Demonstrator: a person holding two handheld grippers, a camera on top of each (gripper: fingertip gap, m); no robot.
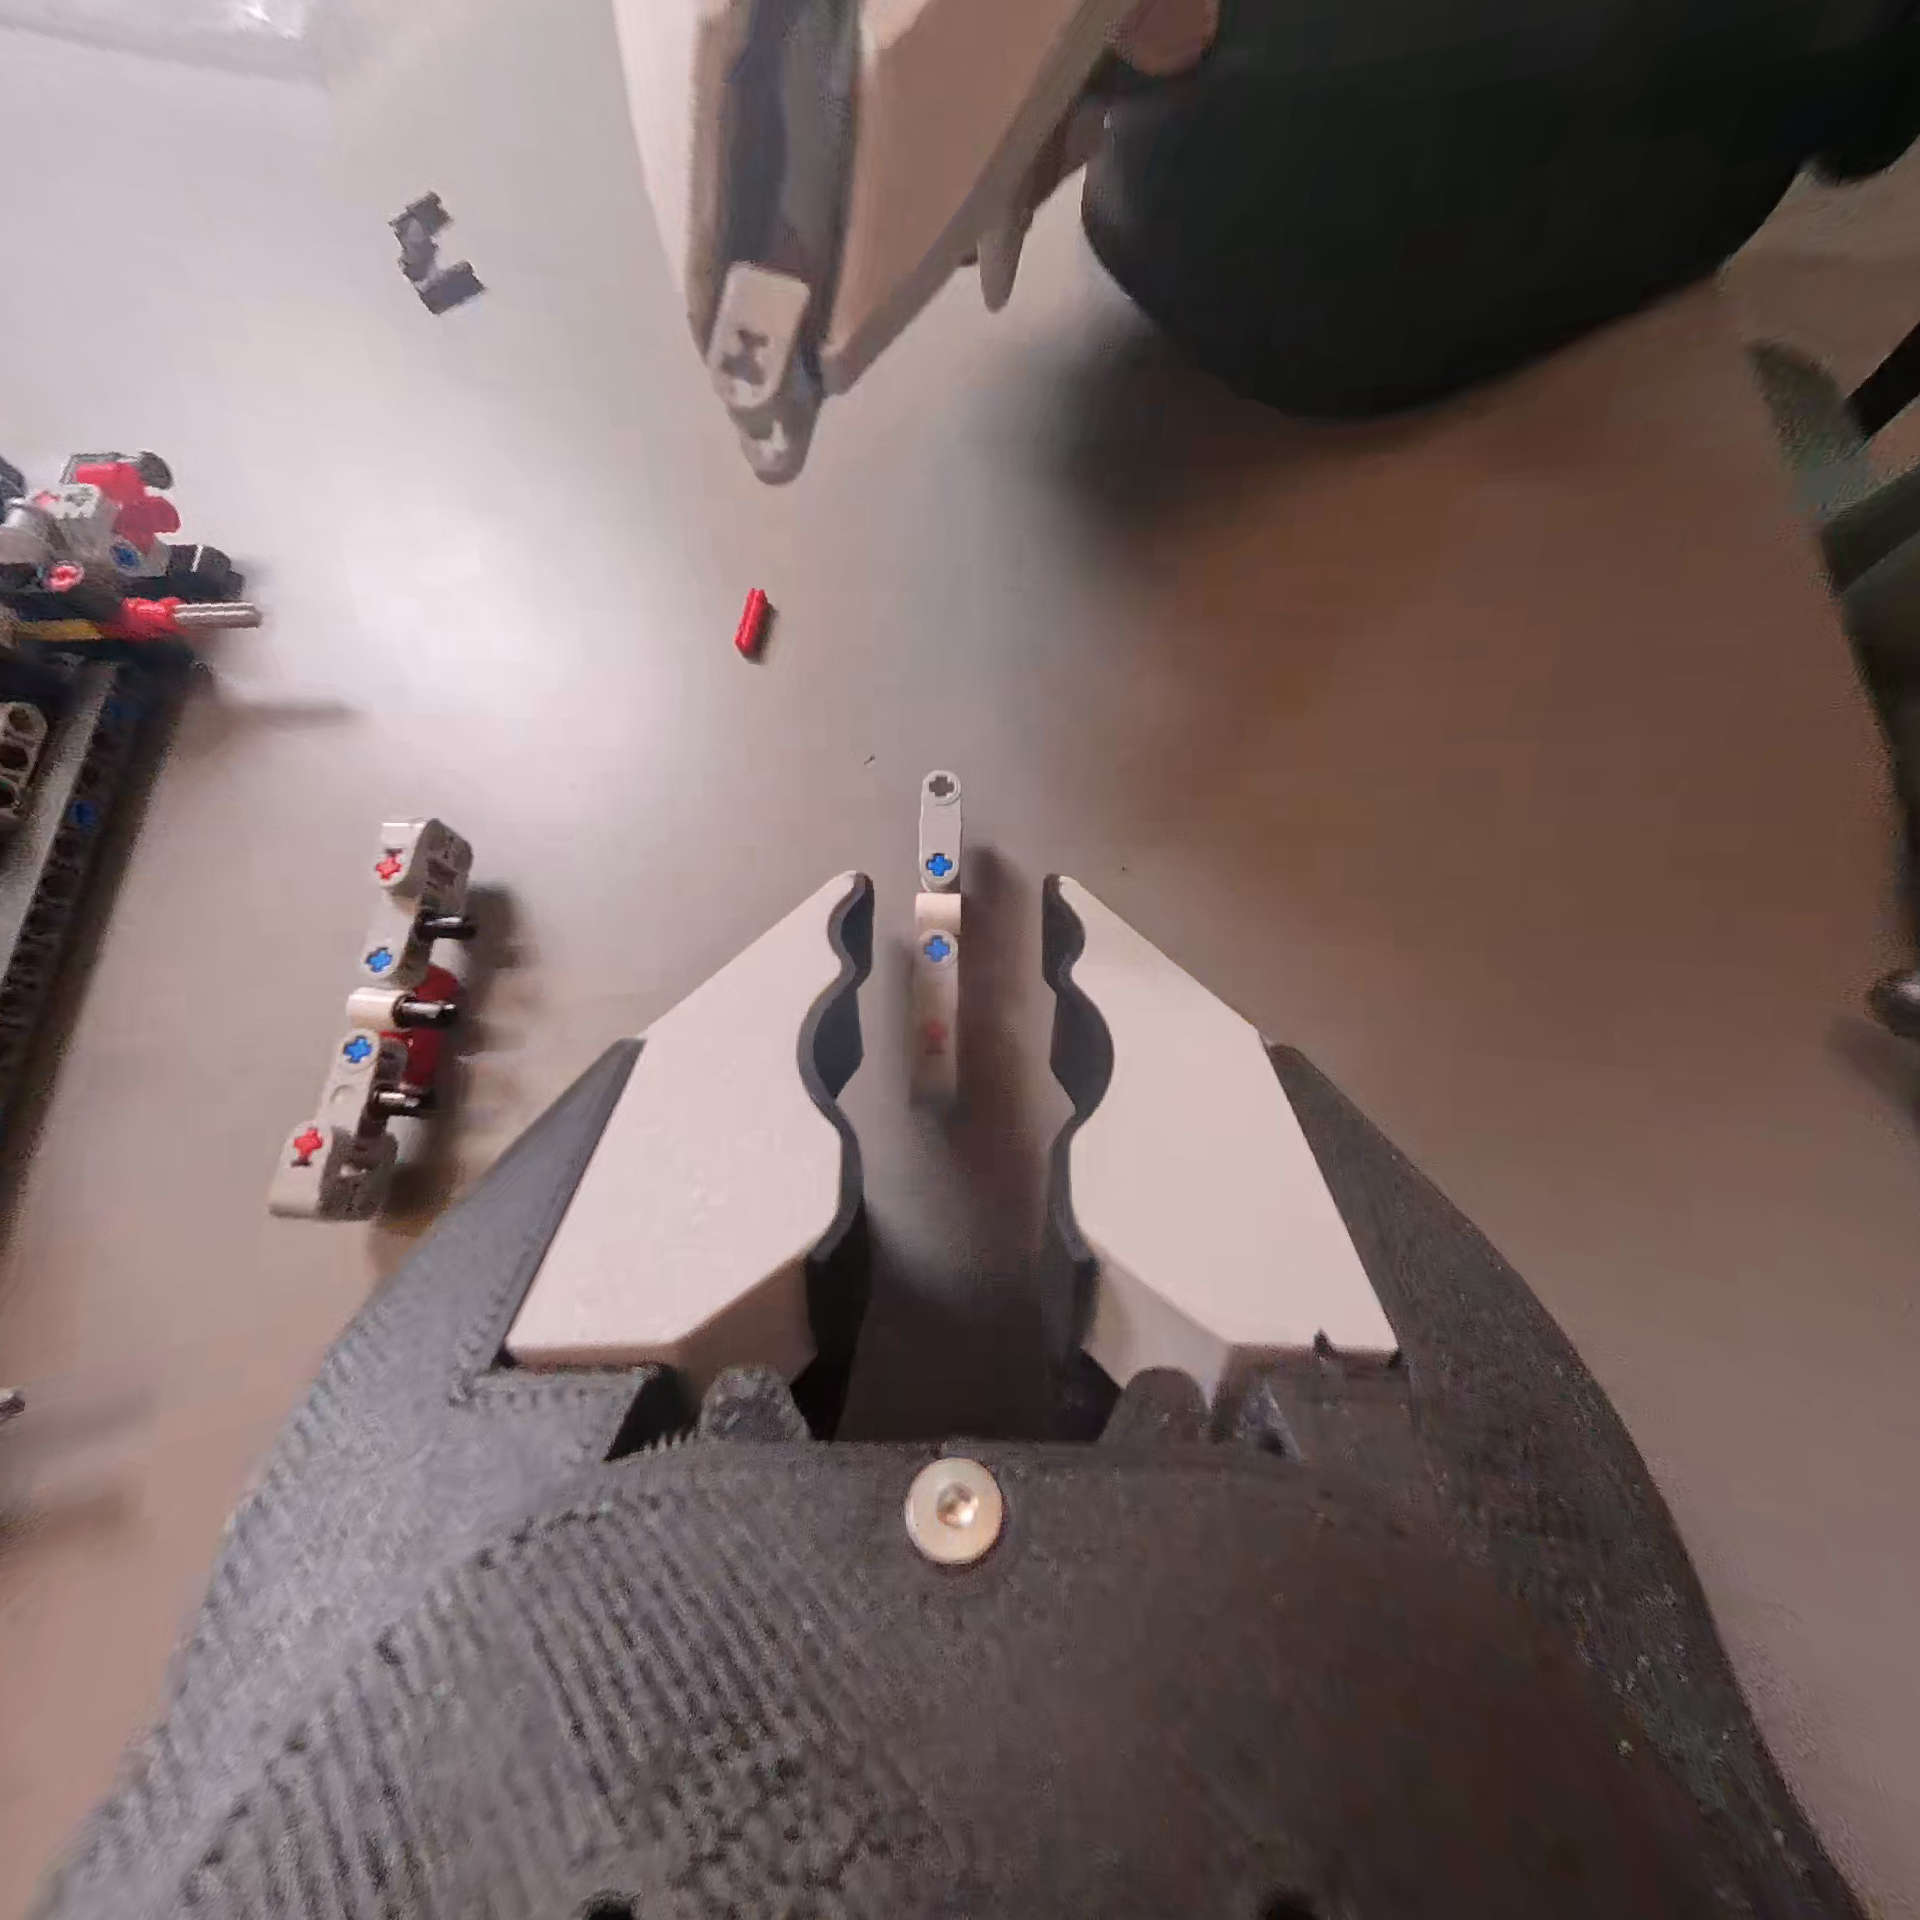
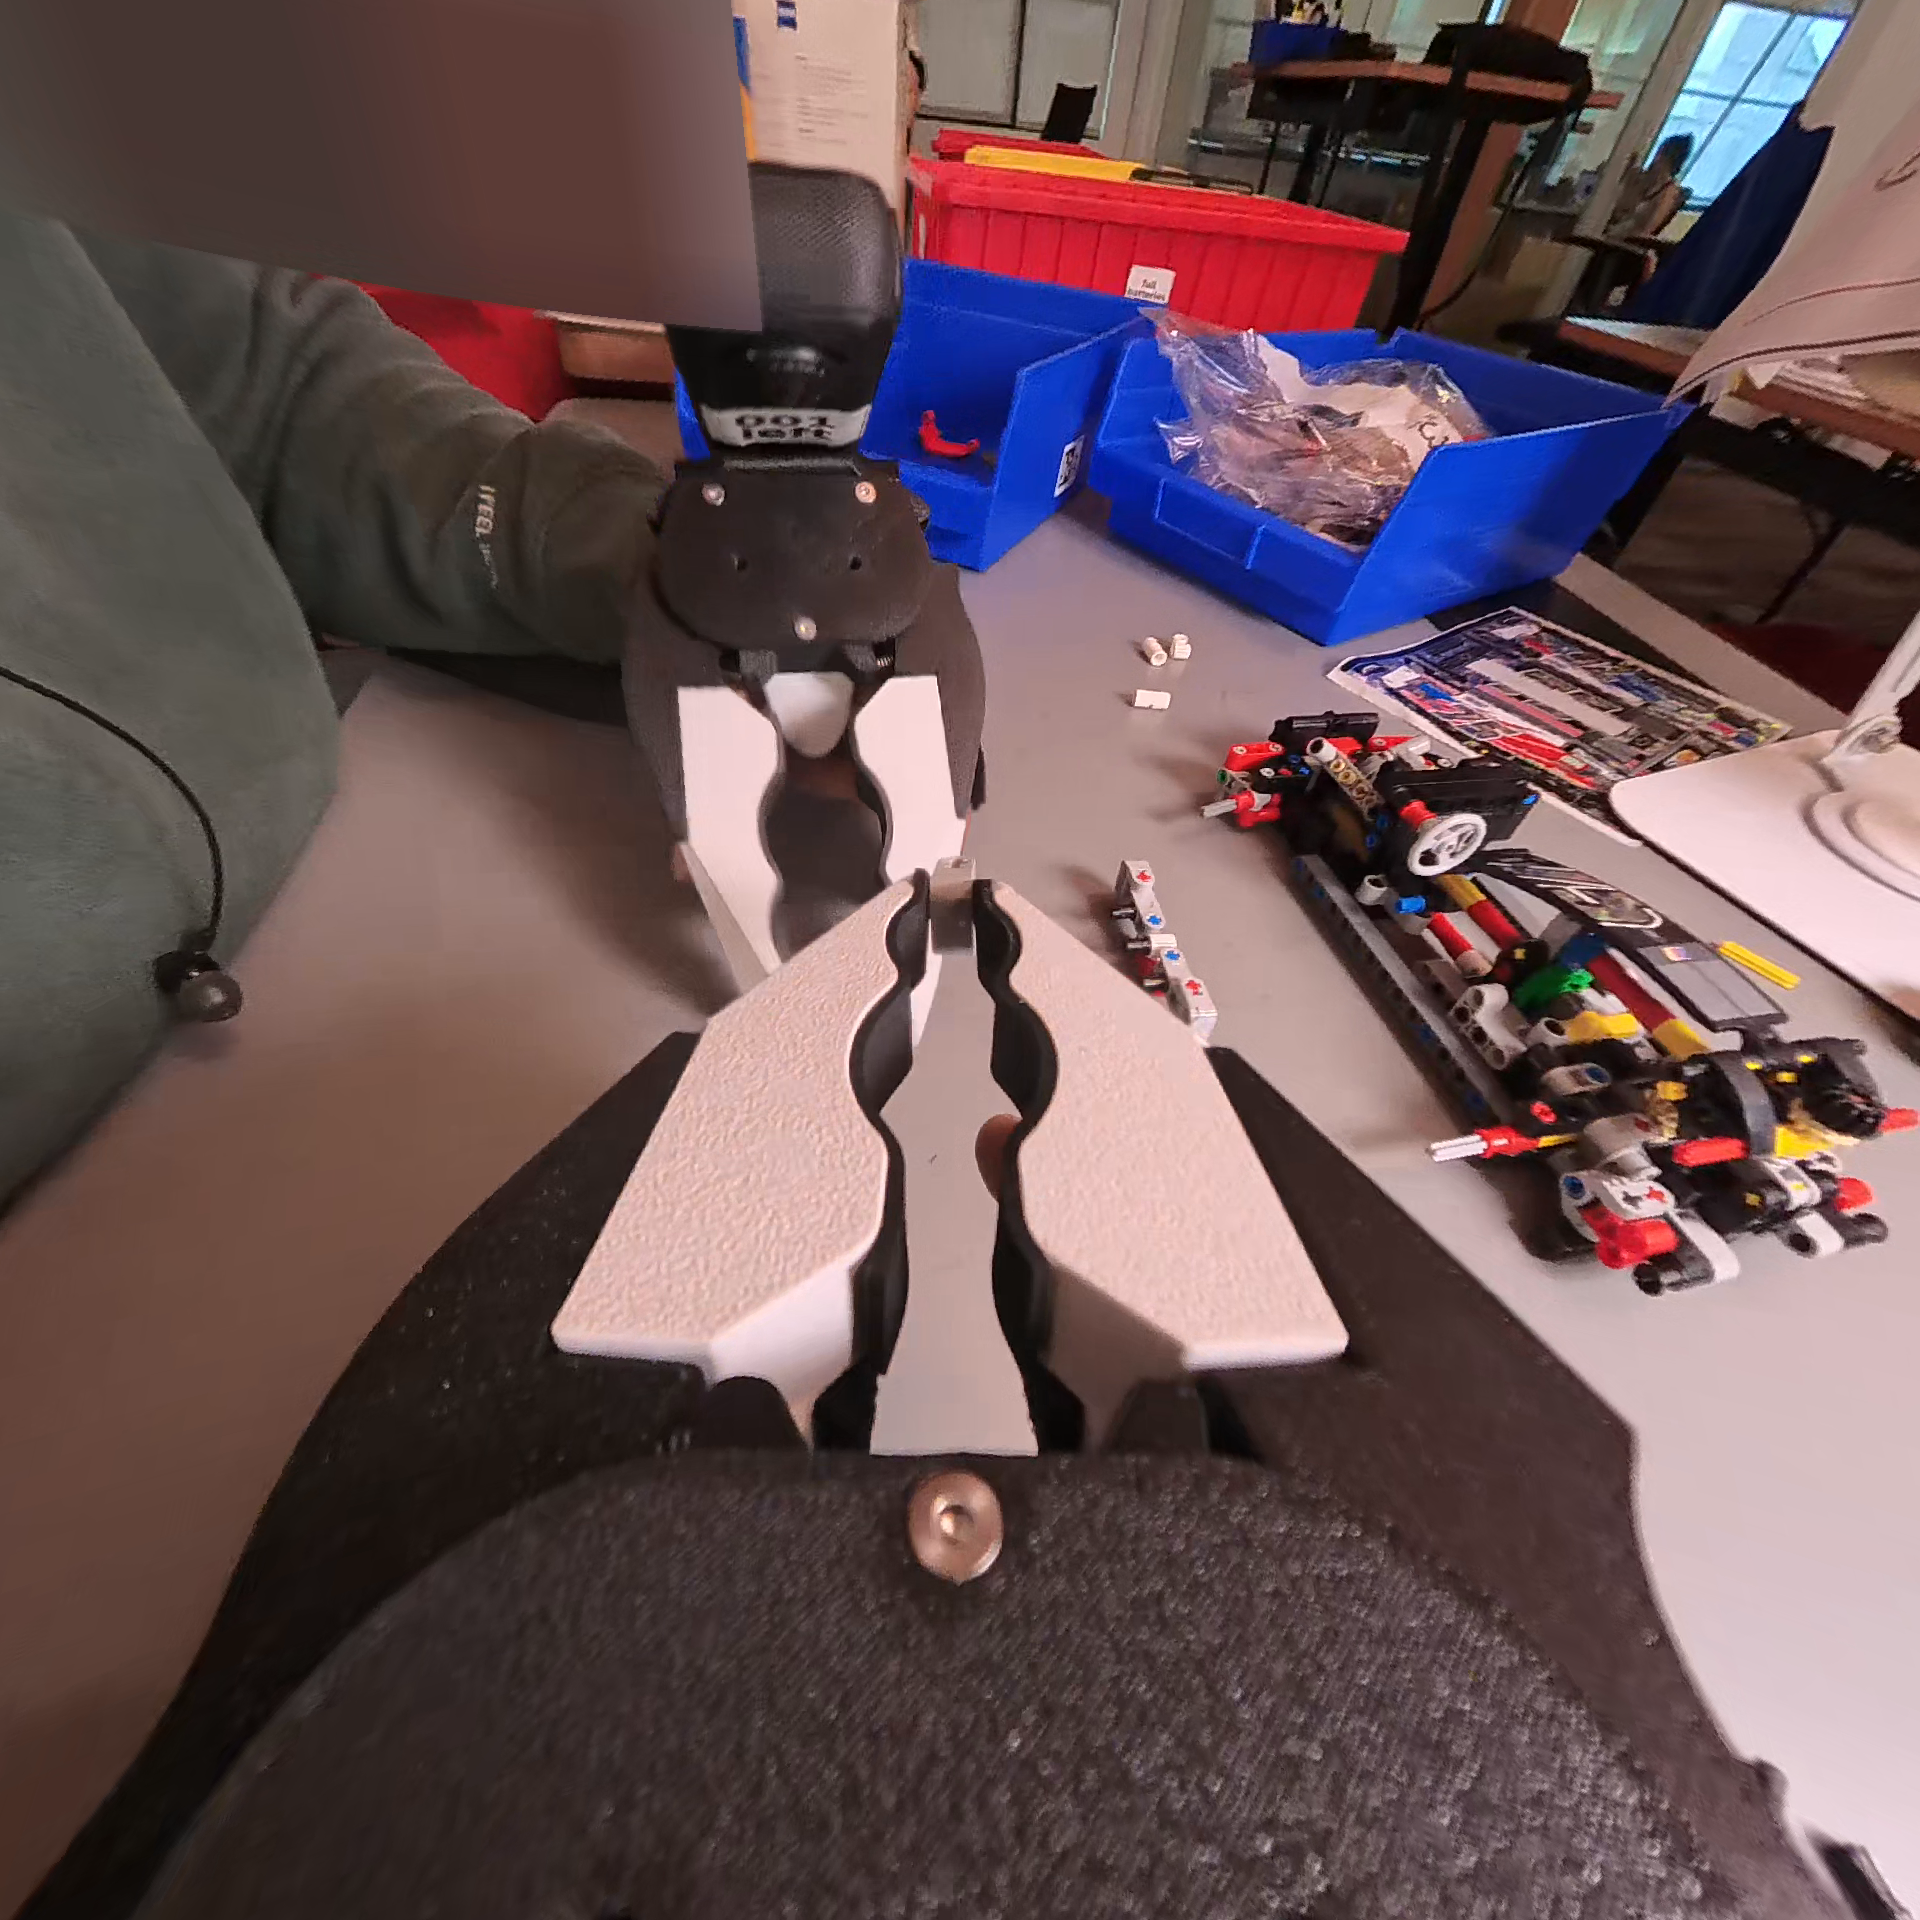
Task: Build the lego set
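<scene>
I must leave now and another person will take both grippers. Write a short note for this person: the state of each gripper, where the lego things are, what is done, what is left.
Left gripper: open, low over the table, a small grey sub-assembly lying between its fingers, not gripped.
Right gripper: shut on a small grey piece at its tips, held above the table.
Second grey sub-assembly lies to the left, loose red pin ahead.
Done: the long car chassis is partly built.
Left: probably join the held piece and sub-assemblies, then fit them to the chassis.
</scene>
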